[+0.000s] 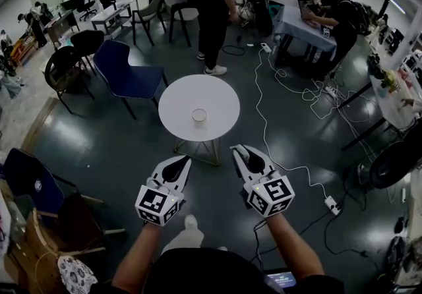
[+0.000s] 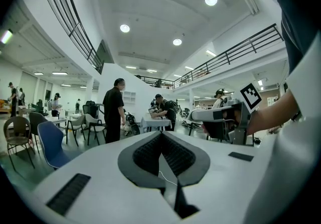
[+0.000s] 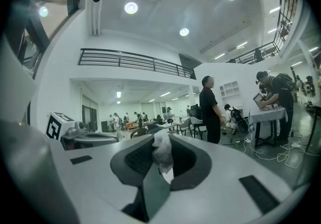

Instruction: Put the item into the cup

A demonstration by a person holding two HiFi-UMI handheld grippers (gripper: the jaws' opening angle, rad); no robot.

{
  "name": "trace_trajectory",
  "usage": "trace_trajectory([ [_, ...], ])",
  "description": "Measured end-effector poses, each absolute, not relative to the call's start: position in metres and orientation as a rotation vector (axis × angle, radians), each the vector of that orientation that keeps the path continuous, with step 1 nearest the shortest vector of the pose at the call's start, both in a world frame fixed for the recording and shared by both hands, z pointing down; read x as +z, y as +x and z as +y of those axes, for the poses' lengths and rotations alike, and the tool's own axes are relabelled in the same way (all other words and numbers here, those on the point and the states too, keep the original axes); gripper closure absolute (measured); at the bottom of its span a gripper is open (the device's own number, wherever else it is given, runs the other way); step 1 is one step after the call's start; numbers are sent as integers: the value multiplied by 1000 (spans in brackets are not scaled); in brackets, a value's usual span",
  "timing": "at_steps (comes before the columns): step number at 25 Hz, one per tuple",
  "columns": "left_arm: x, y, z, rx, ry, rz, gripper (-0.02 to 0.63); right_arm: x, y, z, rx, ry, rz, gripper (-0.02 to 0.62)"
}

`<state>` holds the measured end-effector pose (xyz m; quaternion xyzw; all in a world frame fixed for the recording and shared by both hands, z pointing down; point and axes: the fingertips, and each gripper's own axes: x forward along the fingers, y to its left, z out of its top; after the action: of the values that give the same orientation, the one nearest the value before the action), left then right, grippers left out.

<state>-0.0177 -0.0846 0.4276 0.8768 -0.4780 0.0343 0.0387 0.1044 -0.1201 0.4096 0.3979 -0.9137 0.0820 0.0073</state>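
Faced a grey floor (image 1: 112, 147) in a busy hall, with 1 round white table (image 1: 178, 98) ahead, well apart from both grippers. Pointed the left gripper (image 1: 185, 159) and the right gripper (image 1: 237, 149) toward that table, side by side. Showed the left gripper clenched on nothing, jaws meeting at the tips. Had the right gripper grasping a crumpled white wad (image 3: 163, 150), pinched between the pads and poking out above them. Found 1 cup (image 1: 199, 115) upright on the table, toward its near edge, seemingly empty. Judged the carry under way, the drop not yet made. Risked losing the wad if the pinch on so soft a thing slipped. Risked knocking over the light cup with a jaw tip on a low approach. Risked a miss if the wad clung to a pad on release or sprang off the rim.
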Motion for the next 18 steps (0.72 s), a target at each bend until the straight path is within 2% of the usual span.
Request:
trace_trajectory([
  [18, 428, -106, -173, 86, 2703, -1370, 591, 419, 18, -219, 278, 1273, -2740, 520],
])
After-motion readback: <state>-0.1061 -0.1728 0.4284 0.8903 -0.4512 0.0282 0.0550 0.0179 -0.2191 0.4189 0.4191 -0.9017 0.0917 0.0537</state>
